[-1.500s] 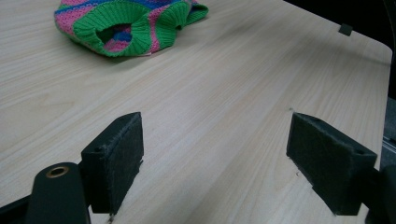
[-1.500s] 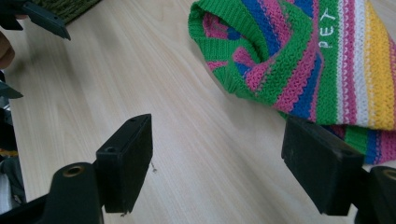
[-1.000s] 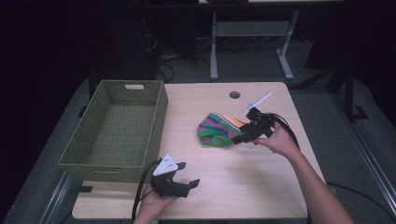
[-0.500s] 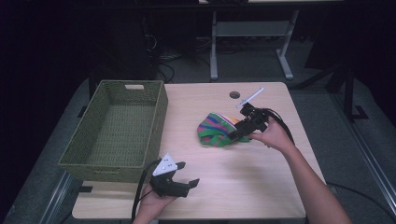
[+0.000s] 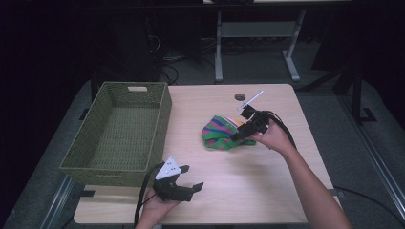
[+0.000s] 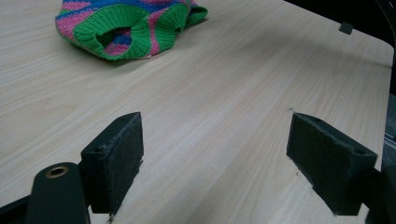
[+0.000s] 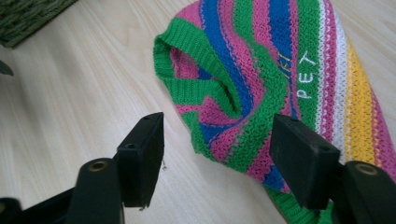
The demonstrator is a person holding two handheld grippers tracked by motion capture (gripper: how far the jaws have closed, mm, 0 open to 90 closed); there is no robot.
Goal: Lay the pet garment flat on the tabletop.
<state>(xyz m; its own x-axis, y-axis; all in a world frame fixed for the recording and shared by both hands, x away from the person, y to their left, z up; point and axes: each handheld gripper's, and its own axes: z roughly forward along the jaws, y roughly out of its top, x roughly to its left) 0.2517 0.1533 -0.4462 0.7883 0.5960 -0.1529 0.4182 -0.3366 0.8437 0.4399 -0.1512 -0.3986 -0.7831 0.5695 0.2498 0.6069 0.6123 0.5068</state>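
So far the striped sweater [image 5: 220, 133] lay loose near the desk's [image 5: 267, 181] middle, the right gripper's [image 7: 217, 154] jaws apart around its edge, the green basket [image 5: 119, 131] empty, the left gripper [image 5: 184, 186] open by the near edge.

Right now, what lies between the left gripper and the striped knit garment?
Nothing but bare table. The left gripper view shows plain wood from the open left gripper up to the striped knit garment; the high view agrees.
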